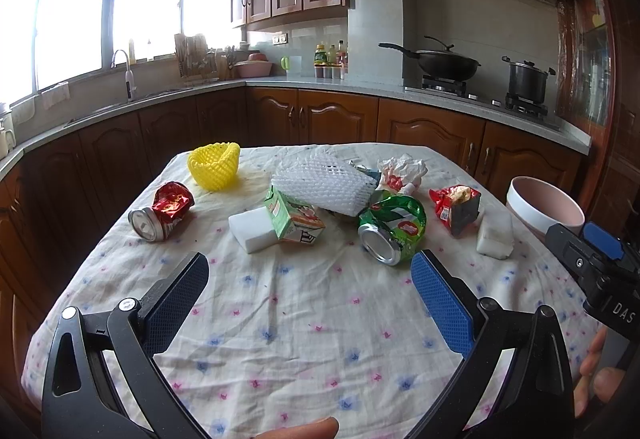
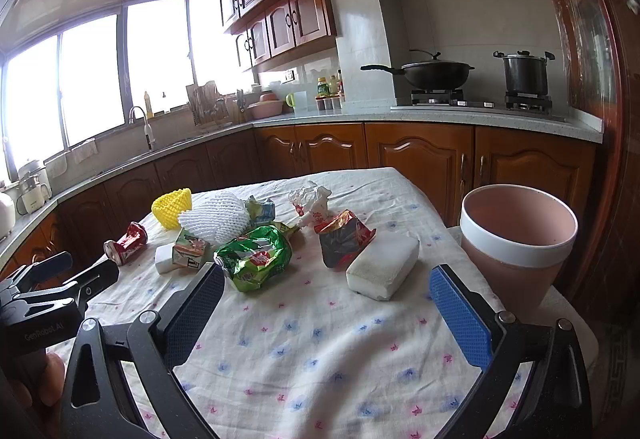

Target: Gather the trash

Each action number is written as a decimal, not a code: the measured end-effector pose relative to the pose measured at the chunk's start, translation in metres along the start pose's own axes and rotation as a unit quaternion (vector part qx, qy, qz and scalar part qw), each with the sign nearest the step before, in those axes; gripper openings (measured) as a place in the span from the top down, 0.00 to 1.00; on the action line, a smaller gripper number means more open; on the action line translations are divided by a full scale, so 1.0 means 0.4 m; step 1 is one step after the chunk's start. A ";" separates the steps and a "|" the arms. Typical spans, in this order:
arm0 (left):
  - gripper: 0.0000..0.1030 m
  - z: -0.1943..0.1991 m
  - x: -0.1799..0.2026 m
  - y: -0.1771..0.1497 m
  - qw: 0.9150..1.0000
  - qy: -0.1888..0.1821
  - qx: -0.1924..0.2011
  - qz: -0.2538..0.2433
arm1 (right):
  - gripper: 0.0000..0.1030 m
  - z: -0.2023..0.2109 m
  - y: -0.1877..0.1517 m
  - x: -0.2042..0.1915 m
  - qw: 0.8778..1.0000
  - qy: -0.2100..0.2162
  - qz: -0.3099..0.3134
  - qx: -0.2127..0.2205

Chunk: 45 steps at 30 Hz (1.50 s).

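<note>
Floral tablecloth (image 1: 304, 319), crushed green can (image 1: 394, 229) just beyond left gripper (image 1: 310, 267)'s wide-apart fingers (image 1: 440, 299).

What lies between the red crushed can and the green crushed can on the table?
In the left wrist view, a white sponge block and a green drink carton leaning on it lie between the red can and the green can.

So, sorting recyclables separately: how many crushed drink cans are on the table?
2. A red can lies at the table's left edge; a green can lies near the middle, just ahead of the left gripper. Others may hide under the foam netting.
</note>
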<state>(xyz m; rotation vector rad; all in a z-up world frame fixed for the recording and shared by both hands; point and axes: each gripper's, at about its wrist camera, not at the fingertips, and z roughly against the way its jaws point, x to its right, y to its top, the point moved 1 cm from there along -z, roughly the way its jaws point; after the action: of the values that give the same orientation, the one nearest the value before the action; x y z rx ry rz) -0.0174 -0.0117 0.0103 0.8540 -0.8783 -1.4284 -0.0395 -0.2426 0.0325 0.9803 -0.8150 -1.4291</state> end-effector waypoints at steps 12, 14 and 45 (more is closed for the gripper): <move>0.00 -0.030 0.005 0.003 1.000 -0.011 -0.017 -0.006 | 0.00 -0.019 0.007 0.008 1.000 0.004 -0.006 -0.014; 0.00 -0.038 0.006 0.006 1.000 -0.014 -0.021 -0.007 | 0.00 -0.027 0.011 0.011 1.000 0.003 -0.008 -0.019; 0.00 -0.418 -0.072 0.195 0.984 -0.043 -0.170 0.029 | 0.01 -0.279 0.112 0.115 0.989 0.012 -0.064 -0.133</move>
<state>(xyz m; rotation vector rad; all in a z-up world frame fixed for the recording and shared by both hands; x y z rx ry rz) 0.1682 0.0104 0.0056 0.5088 -0.6897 -1.5175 0.0814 -0.2861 0.0226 0.8547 -0.5333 -1.5861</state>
